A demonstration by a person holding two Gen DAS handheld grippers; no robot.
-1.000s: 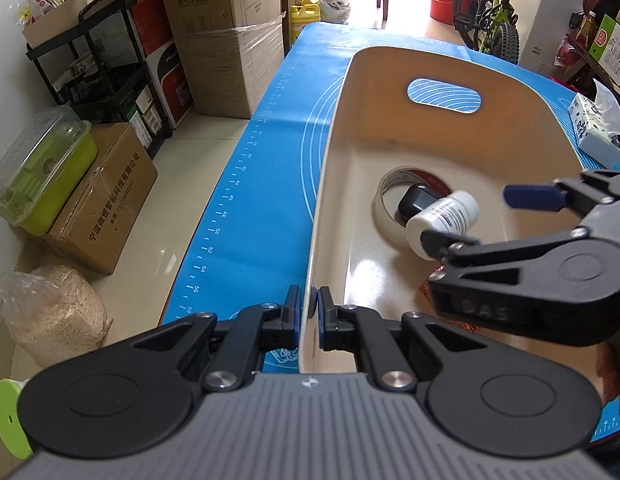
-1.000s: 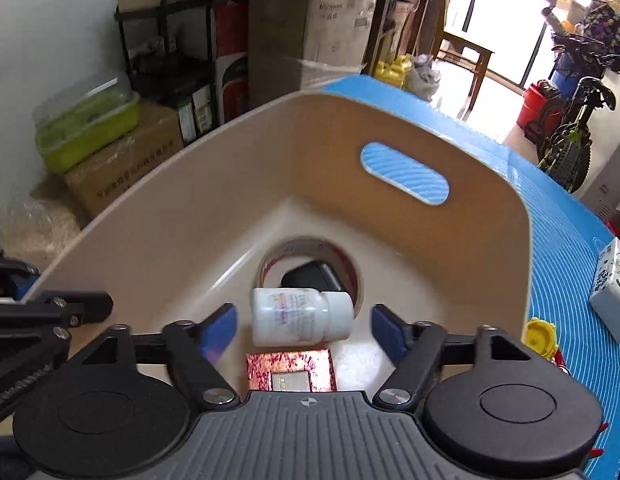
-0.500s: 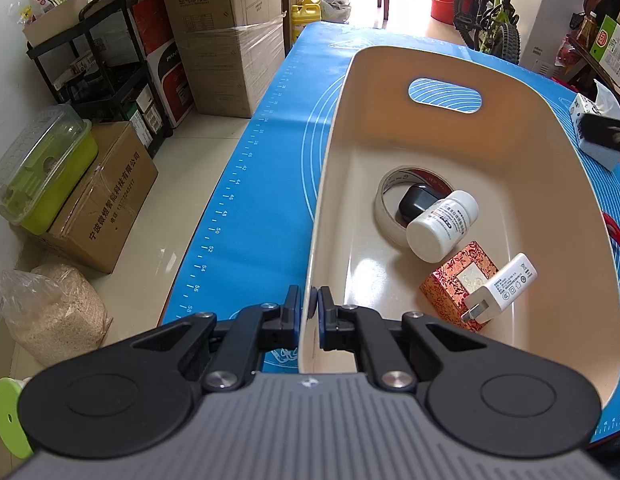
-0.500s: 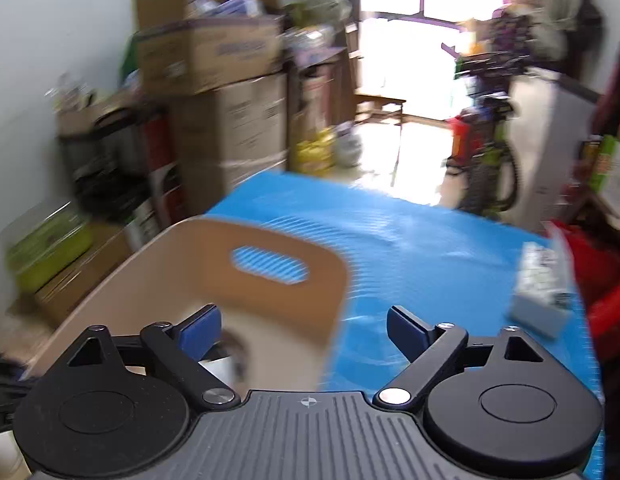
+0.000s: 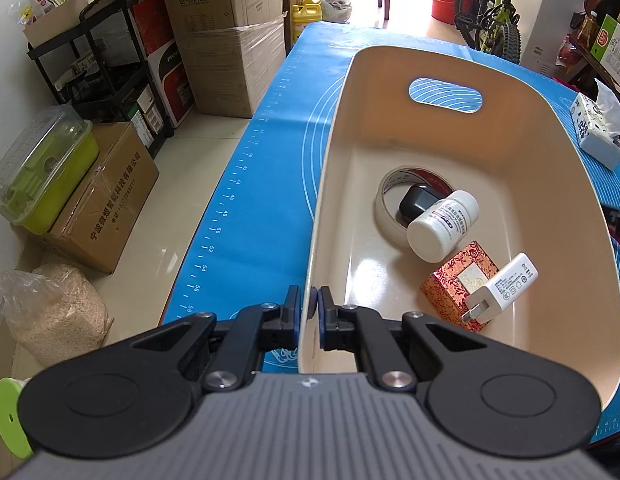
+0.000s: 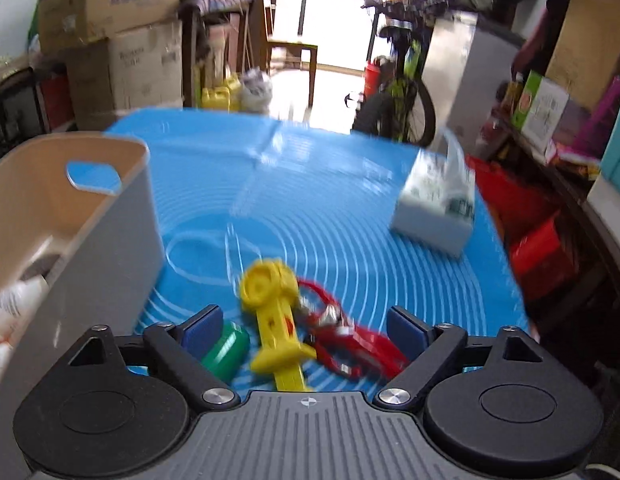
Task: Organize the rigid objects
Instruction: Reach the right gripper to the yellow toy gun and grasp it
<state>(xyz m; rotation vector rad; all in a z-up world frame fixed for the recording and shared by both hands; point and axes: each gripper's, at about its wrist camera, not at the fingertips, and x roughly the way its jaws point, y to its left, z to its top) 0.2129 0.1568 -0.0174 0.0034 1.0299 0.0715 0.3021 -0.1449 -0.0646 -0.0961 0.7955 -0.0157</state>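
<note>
1. Stacked cardboard boxes [image 5: 226, 32] and a black shelf rack [image 5: 94, 64] fill the 10 o'clock side of the left wrist view, with a green lidded container [image 5: 42, 168] at 9 o'clock and a bag of grain [image 5: 54, 312] at 8 o'clock on the tiled floor.
2. We see a blue mat [image 5: 266, 184] covering the table, and on it a beige bin [image 5: 334, 184] with an oval handle cut-out at its far end.
3. Our left gripper [image 5: 309, 312] sits at 6 o'clock, its jaws pressed together on the bin's near rim, one finger outside the wall and one inside.
4. Inside the bin, a tape roll [image 5: 386, 208] lies flat with a black object [image 5: 416, 202] in its hole; a white pill bottle [image 5: 442, 226] lies on its side against the roll.
5. Toward 4 o'clock, a red patterned box [image 5: 450, 280] carries a white charger plug [image 5: 502, 286] leaning on it.
6. At 2 o'clock a tissue pack [image 5: 594, 128] rests on the mat.
7. In the blurred right wrist view, our right gripper [image 6: 302, 330] is spread wide with nothing pinched; its jaws have just been closing a little.
8. Between its fingers, on the mat just right of the bin, lie a green piece [image 6: 226, 350], a yellow toy [image 6: 274, 312] and a red item [image 6: 350, 340].
</note>
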